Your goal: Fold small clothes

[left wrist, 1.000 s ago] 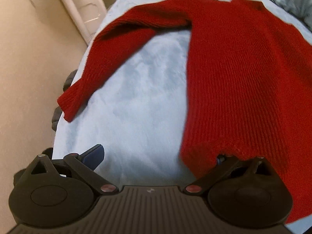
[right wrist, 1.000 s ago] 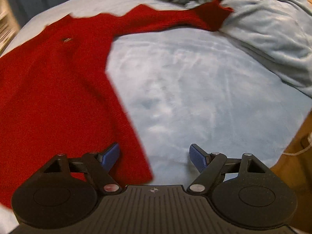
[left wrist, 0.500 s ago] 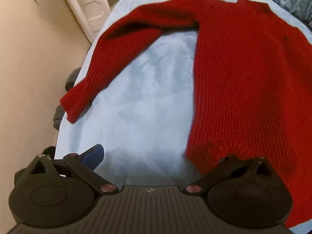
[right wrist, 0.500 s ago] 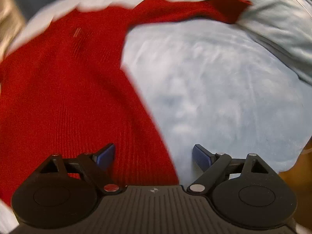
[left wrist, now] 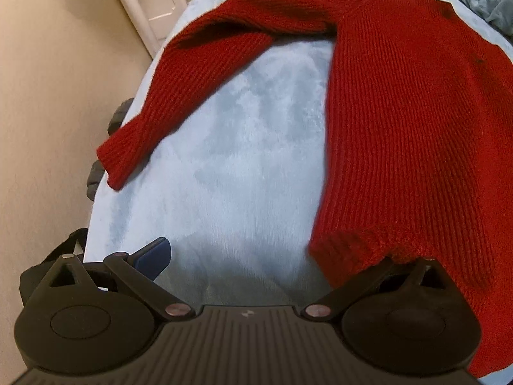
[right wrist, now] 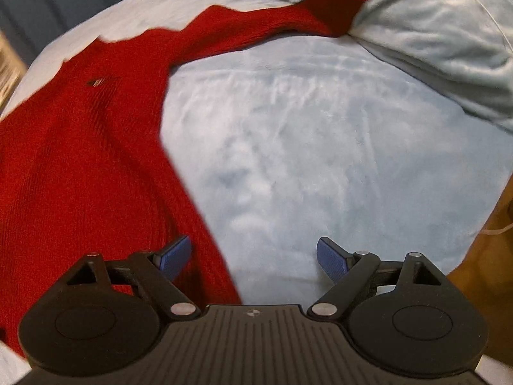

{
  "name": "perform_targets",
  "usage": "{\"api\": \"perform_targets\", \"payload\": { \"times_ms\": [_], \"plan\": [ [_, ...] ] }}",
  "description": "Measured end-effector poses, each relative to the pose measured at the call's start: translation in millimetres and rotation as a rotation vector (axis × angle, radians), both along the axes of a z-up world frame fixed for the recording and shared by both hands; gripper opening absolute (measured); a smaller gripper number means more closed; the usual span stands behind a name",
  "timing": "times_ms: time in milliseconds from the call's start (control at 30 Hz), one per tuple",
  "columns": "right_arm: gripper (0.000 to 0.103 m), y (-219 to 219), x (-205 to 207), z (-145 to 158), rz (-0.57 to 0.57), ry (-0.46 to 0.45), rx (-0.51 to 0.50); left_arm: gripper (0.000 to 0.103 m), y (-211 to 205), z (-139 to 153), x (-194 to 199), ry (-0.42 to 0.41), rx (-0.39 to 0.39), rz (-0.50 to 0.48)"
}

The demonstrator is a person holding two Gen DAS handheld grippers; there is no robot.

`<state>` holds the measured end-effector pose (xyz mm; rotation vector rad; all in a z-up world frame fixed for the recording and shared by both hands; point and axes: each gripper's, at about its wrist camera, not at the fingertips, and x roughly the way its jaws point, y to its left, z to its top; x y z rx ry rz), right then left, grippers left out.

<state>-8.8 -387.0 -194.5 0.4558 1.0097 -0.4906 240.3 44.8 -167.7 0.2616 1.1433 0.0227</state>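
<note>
A red knit sweater (left wrist: pixel 410 128) lies spread on a pale blue blanket (left wrist: pixel 243 173). Its one sleeve (left wrist: pixel 179 102) bends out toward the bed's left edge. My left gripper (left wrist: pixel 266 256) is open at the sweater's lower left hem corner (left wrist: pixel 349 250); the hem drapes over its right finger and hides that pad. In the right wrist view the sweater (right wrist: pixel 80 160) fills the left, its other sleeve (right wrist: pixel 275 29) running to the back. My right gripper (right wrist: pixel 253 256) is open and straddles the sweater's right side edge, left pad (right wrist: pixel 174 256) over the knit.
The bed's left edge drops to a beige floor (left wrist: pixel 48 112) with a white cabinet (left wrist: pixel 150 0) behind. A rumpled pale blue duvet (right wrist: pixel 433 38) lies at the back right of the bed. A wooden floor (right wrist: pixel 481 256) shows past the right edge.
The left gripper has pushed forward at the hem corner, which now bunches and lifts over its right finger. The right gripper has shifted left over the sweater's side edge. Both stay open.
</note>
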Motion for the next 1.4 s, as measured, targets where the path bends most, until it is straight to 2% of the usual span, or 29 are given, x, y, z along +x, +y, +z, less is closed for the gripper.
{"api": "perform_targets", "payload": {
  "times_ms": [200, 333, 433, 567, 667, 767, 833, 933, 1067, 1200, 1300, 1400],
  "plan": [
    [0.086, 11, -4, 8, 0.127, 0.047, -0.083, 0.103, 1, 4, 2, -0.014, -0.009, 0.024],
    [0.086, 18, 1, -2, 0.206, 0.115, -0.046, 0.103, 5, 0, 0, -0.003, -0.021, 0.045],
    [0.086, 30, 3, -7, 0.265, 0.109, -0.016, 0.103, 11, -2, -3, 0.007, -0.028, 0.051],
    [0.086, 44, 15, -17, 0.285, 0.125, -0.017, 0.103, 17, -5, -4, 0.026, -0.049, 0.074],
    [0.085, 46, 21, -15, 0.271, 0.111, -0.069, 0.103, 18, -5, -5, 0.026, -0.049, 0.078],
    [0.085, 25, 20, -8, 0.117, 0.065, -0.182, 0.103, 16, -4, -4, 0.024, -0.037, 0.064],
    [0.085, 2, 18, -9, 0.030, 0.063, -0.146, 0.103, 17, -5, -2, 0.026, -0.037, 0.066],
    [0.084, -24, 11, -12, -0.030, 0.045, -0.070, 0.103, 18, -7, -2, 0.030, -0.043, 0.075],
    [0.084, -33, 3, -15, -0.058, 0.001, 0.027, 0.103, 18, -10, -1, 0.040, -0.044, 0.087],
    [0.081, -31, 3, -25, -0.047, 0.004, 0.126, 0.103, 19, -10, 0, 0.045, -0.044, 0.089],
    [0.077, -19, 7, -29, 0.004, 0.013, 0.128, 0.103, 18, -10, -2, 0.046, -0.045, 0.090],
    [0.059, -3, 17, -25, 0.075, 0.041, 0.052, 0.103, 15, -14, -6, 0.071, -0.066, 0.087]
  ]
}}
